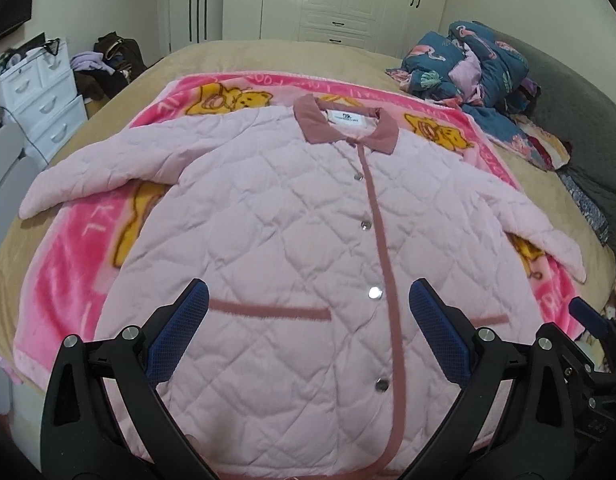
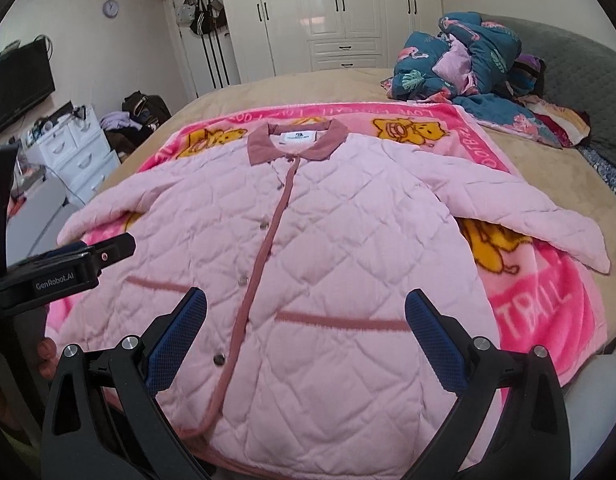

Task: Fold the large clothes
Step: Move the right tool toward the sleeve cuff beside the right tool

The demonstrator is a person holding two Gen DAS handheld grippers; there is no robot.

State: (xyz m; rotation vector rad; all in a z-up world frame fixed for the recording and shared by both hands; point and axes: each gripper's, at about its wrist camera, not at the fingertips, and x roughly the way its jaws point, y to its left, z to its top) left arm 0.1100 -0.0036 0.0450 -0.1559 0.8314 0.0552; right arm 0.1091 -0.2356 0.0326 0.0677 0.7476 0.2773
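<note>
A pale pink quilted jacket (image 1: 276, 232) with a dusty-rose collar, placket and pocket trims lies flat, front up and buttoned, on a pink cartoon blanket (image 1: 68, 264). Both sleeves are spread out to the sides. It also shows in the right wrist view (image 2: 327, 248). My left gripper (image 1: 308, 300) is open and empty, hovering above the jacket's lower front near the hem. My right gripper (image 2: 306, 304) is open and empty, above the lower front by the right pocket trim. The left gripper's body (image 2: 68, 268) shows at the left of the right wrist view.
The blanket (image 2: 547, 312) lies on a tan bed (image 1: 236, 56). A crumpled blue patterned quilt (image 1: 475, 68) is heaped at the bed's far right by a grey headboard (image 1: 567, 112). White drawers (image 1: 40, 96) and a clothes pile (image 1: 108, 64) stand left; wardrobes (image 1: 339, 0) behind.
</note>
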